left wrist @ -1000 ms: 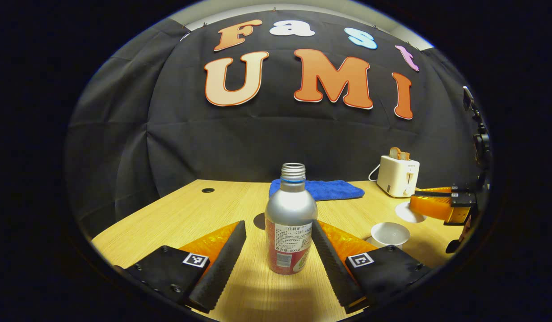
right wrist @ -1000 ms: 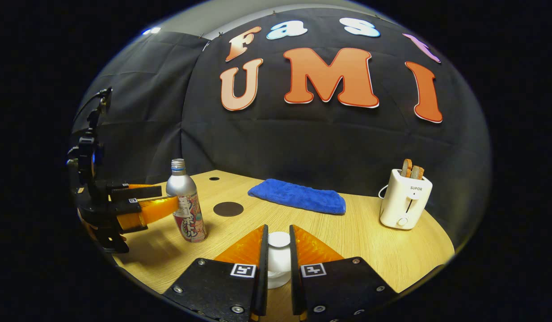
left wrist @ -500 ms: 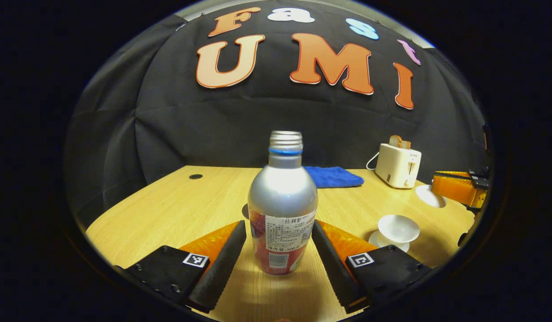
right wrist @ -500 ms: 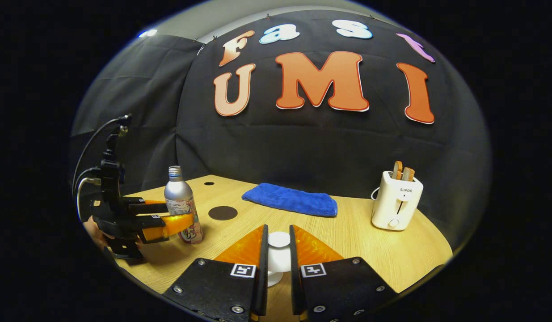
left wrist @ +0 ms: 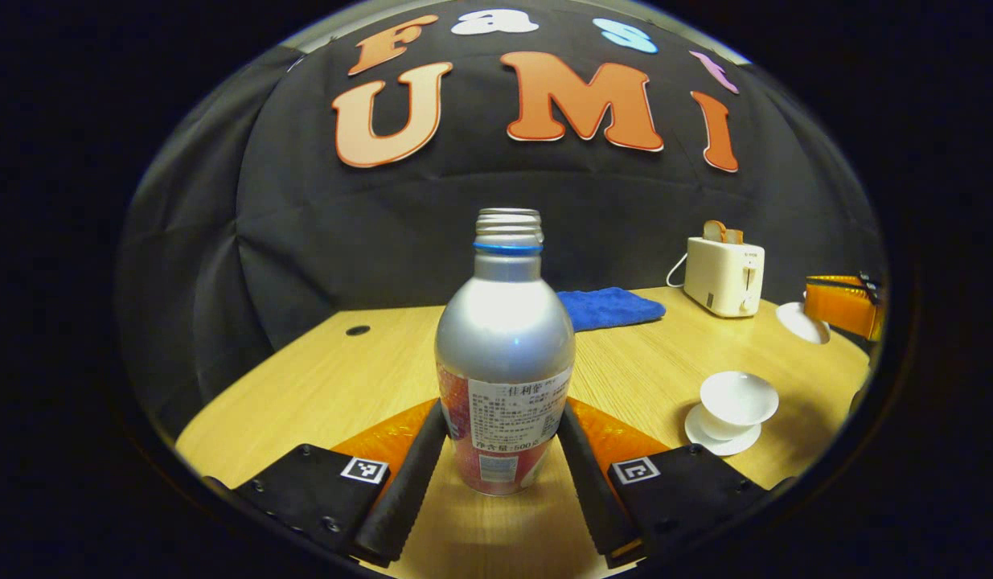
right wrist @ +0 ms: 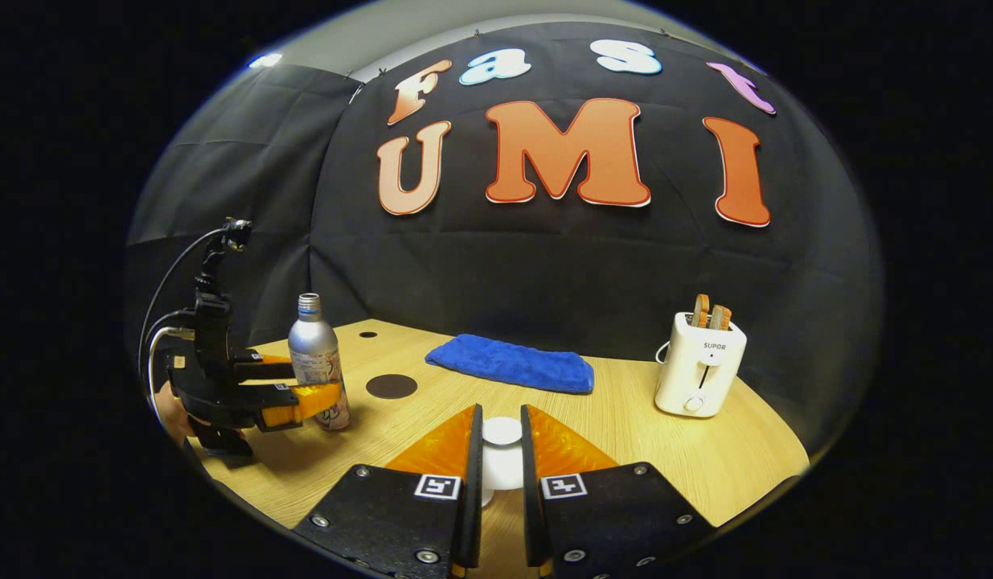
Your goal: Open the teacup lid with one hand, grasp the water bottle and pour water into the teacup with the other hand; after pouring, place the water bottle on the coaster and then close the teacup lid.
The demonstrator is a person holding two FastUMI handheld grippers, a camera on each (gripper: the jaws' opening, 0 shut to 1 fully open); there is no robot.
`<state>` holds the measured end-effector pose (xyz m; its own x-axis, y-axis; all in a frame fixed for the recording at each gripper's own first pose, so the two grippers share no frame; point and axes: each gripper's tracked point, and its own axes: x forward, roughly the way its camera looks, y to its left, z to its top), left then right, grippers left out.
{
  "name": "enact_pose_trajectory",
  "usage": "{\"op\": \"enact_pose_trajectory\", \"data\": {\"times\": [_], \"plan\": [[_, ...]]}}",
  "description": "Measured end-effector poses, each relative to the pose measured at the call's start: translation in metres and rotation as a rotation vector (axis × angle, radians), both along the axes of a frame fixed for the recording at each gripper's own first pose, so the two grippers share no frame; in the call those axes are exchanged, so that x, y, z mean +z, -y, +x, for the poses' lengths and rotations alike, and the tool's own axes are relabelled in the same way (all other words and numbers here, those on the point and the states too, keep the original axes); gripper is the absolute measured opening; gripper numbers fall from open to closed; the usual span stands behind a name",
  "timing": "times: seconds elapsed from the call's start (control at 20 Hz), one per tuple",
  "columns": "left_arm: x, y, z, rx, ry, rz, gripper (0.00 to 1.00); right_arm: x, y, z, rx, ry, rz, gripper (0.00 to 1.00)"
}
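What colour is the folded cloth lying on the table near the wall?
The cloth is blue, a plain solid colour. It shows best in the right gripper view.

Light wood table (right wrist: 665, 450) with a rounded edge and a small dark hole (left wrist: 357, 330) near the far left corner. On it: capless water bottle (left wrist: 504, 354) upright, open teacup (left wrist: 737, 400) on its saucer (left wrist: 697, 426), dark round coaster (right wrist: 391, 386), blue towel (right wrist: 512, 364), white toaster (right wrist: 699, 374).
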<state>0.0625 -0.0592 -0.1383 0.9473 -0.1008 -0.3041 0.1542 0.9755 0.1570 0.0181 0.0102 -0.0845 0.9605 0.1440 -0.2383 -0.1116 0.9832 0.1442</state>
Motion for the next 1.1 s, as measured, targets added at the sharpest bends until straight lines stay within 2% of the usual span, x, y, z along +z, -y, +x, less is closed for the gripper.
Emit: {"op": "enact_pose_trajectory", "data": {"times": [0.05,0.15,0.2,0.25,0.35,0.4,0.45,0.5,0.7,0.75,0.8,0.95,1.0,1.1], "plan": [[0.005,0.001,0.002,-0.003,0.011,0.046,0.86,-0.001,0.002,-0.001,-0.002,0.001,-0.002,0.22],[0.013,0.0,0.005,-0.01,0.042,0.136,0.86,0.001,0.006,-0.001,-0.011,0.008,-0.002,0.22],[0.016,0.001,0.006,-0.014,0.056,0.177,0.83,0.002,0.008,-0.001,-0.017,0.01,-0.001,0.22],[0.017,0.0,0.008,-0.017,0.067,0.221,0.86,0.003,0.011,-0.002,-0.021,0.012,-0.002,0.22],[0.022,0.002,0.012,-0.024,0.09,0.306,0.86,0.004,0.016,-0.003,-0.031,0.018,-0.006,0.22],[0.023,0.001,0.013,-0.031,0.101,0.354,0.83,0.005,0.019,-0.004,-0.035,0.022,-0.006,0.22],[0.026,0.002,0.013,-0.041,0.113,0.394,0.86,0.006,0.022,-0.005,-0.039,0.025,-0.006,0.22],[0.029,0.005,0.015,-0.055,0.126,0.432,0.83,0.007,0.024,-0.005,-0.042,0.027,-0.005,0.22],[0.033,0.018,0.019,-0.109,0.179,0.606,0.85,0.005,0.031,-0.006,-0.058,0.026,0.002,0.22],[0.033,0.021,0.019,-0.127,0.192,0.649,0.82,0.005,0.032,-0.007,-0.063,0.026,0.004,0.22],[0.033,0.026,0.02,-0.146,0.203,0.687,0.85,0.004,0.034,-0.007,-0.067,0.025,0.005,0.22],[0.031,0.031,0.016,-0.182,0.221,0.773,0.85,0.004,0.039,-0.01,-0.074,0.024,0.005,0.22],[0.031,0.034,0.015,-0.193,0.226,0.803,0.82,0.005,0.04,-0.011,-0.077,0.027,0.007,0.22],[0.034,0.04,0.016,-0.208,0.245,0.876,0.85,0.005,0.041,-0.012,-0.08,0.03,0.005,0.22]]}}
